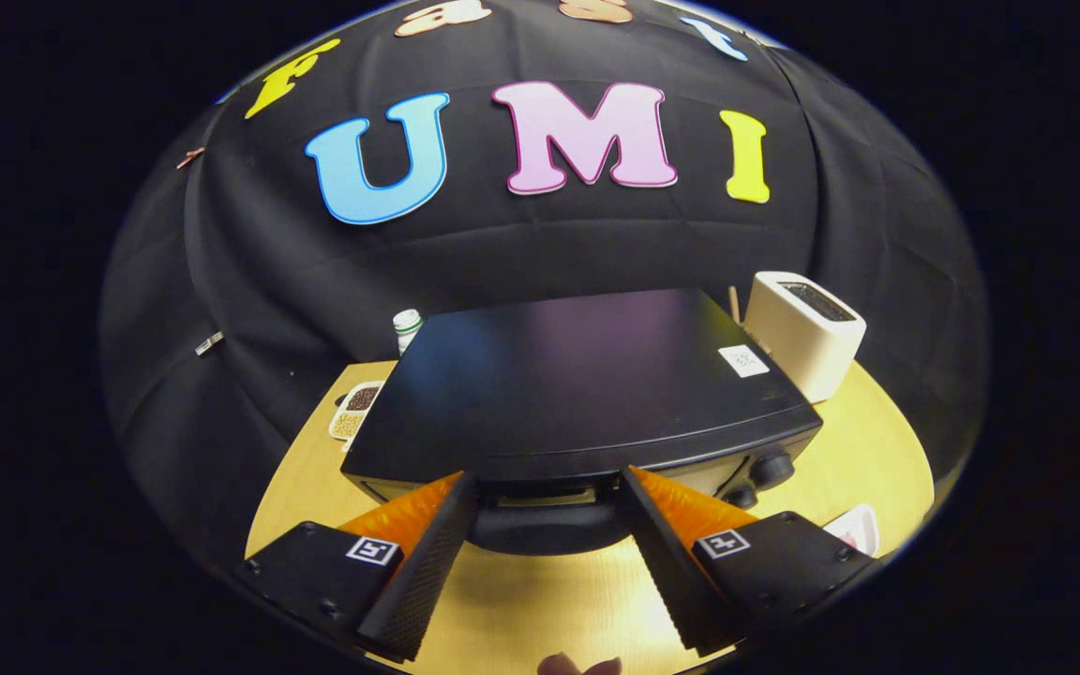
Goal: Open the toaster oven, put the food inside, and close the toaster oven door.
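Spread fingers (662, 553) flanking toaster oven (587, 394), pop-up toaster (802, 342) behind.

Toaster oven (587, 394) black, white sticker; toaster (802, 342) cream; table (877, 441) light wood; bottle (406, 328) white.

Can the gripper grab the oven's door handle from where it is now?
Probably yes. The gripper is open, and the toaster oven's handle sits between its fingers with nothing in the way.

Glossy black toaster oven (587, 384) on smooth wooden table (877, 450).
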